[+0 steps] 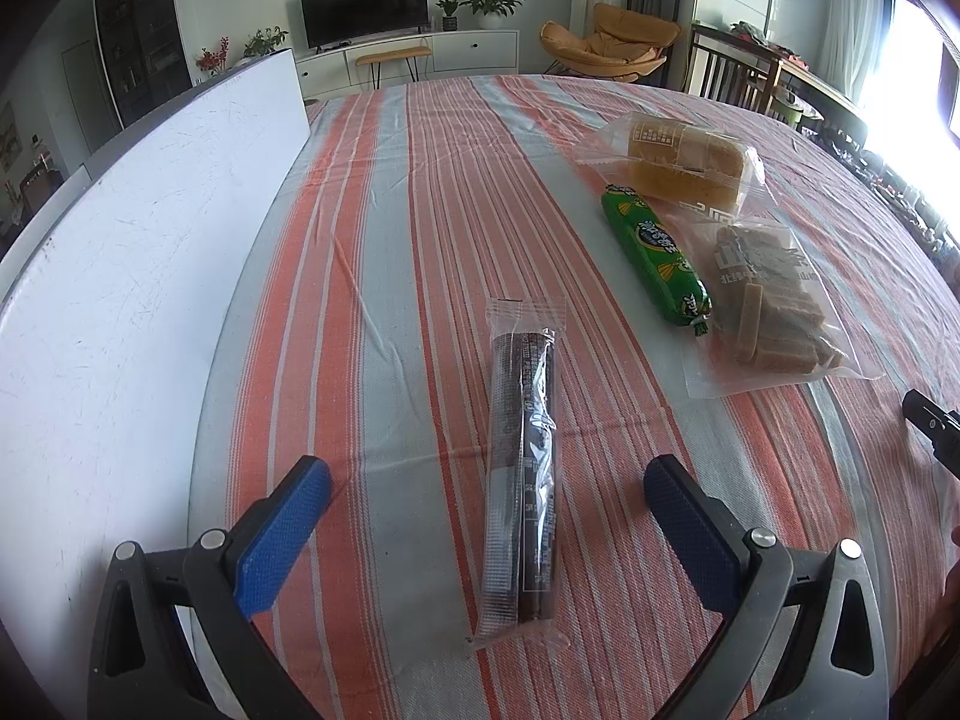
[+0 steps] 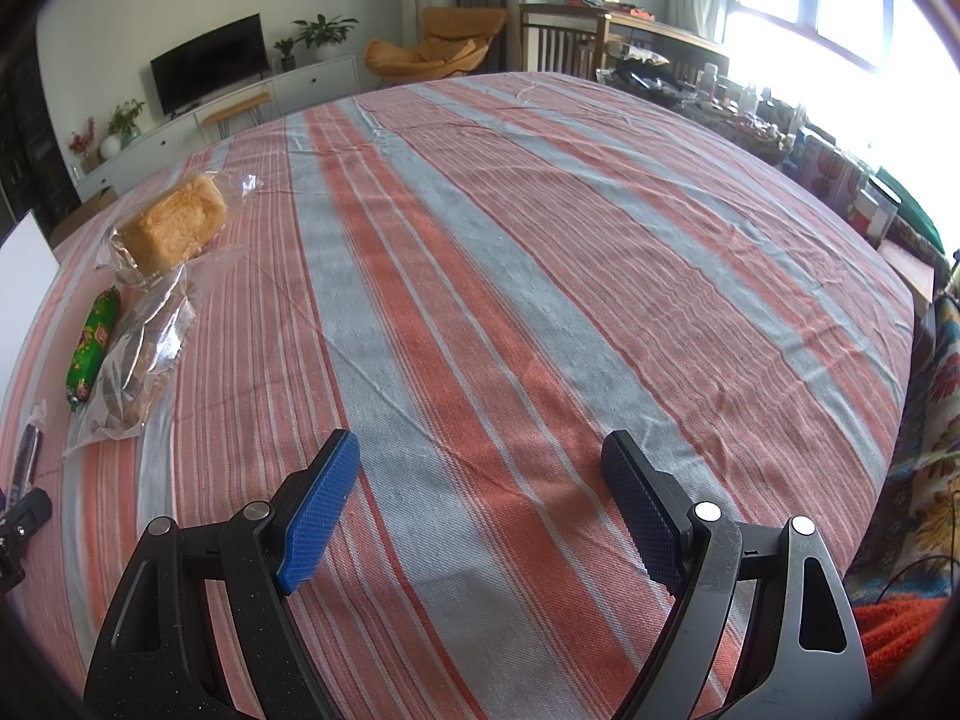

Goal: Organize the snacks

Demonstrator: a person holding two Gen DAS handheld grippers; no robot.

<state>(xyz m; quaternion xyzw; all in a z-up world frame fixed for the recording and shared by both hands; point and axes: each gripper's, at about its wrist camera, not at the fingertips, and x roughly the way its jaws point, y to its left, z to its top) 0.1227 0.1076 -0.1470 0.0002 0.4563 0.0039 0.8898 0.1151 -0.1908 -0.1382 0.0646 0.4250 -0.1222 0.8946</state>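
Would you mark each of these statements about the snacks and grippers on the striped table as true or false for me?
1. The left gripper is open, with the dark stick snack lying between its fingers. True.
2. The right gripper is shut on the green sausage. False: it is open over bare tablecloth, holding nothing.
3. The green sausage lies beside the bag of brown slices. True.
4. The bread loaf sits on the white board. False: it lies on the tablecloth, away from the board.
5. The dark stick snack is unwrapped. False: it is in a clear wrapper.
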